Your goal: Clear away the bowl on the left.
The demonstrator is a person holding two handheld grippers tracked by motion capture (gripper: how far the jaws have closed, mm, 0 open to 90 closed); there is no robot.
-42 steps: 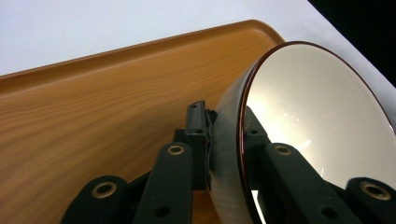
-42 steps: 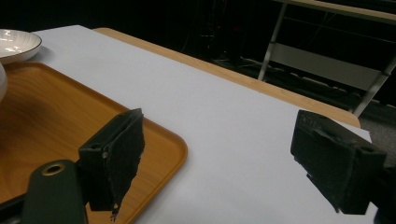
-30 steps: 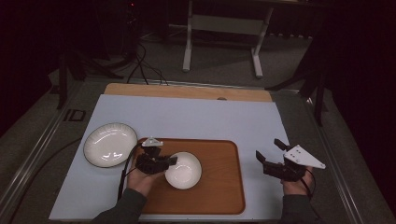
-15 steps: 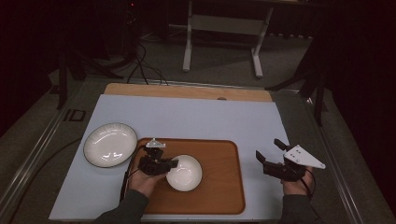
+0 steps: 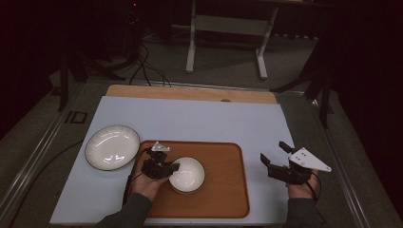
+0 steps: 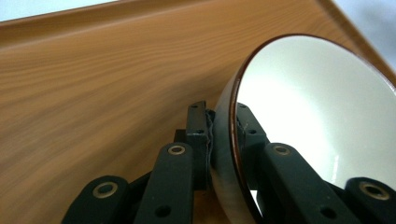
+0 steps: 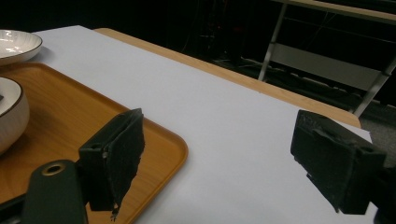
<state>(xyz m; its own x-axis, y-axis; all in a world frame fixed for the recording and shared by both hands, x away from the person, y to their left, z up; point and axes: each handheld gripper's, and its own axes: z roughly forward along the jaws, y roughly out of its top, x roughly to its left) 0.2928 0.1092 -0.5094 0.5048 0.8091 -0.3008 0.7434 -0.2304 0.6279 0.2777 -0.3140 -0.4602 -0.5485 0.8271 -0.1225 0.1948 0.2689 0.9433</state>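
Bowl (image 5: 187, 174) shifted slightly, rim inside left claw (image 5: 172, 167).

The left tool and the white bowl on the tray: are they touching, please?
Touching. In the left gripper view the left tool pinches the white bowl at its rim, one jaw pressed against the outer wall and the other inside.

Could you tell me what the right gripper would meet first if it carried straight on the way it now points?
Probably nothing soon: the right gripper, jaws open, points over the bare white table cover beside the tray corner, toward the table's far wooden edge. Depth is unclear.
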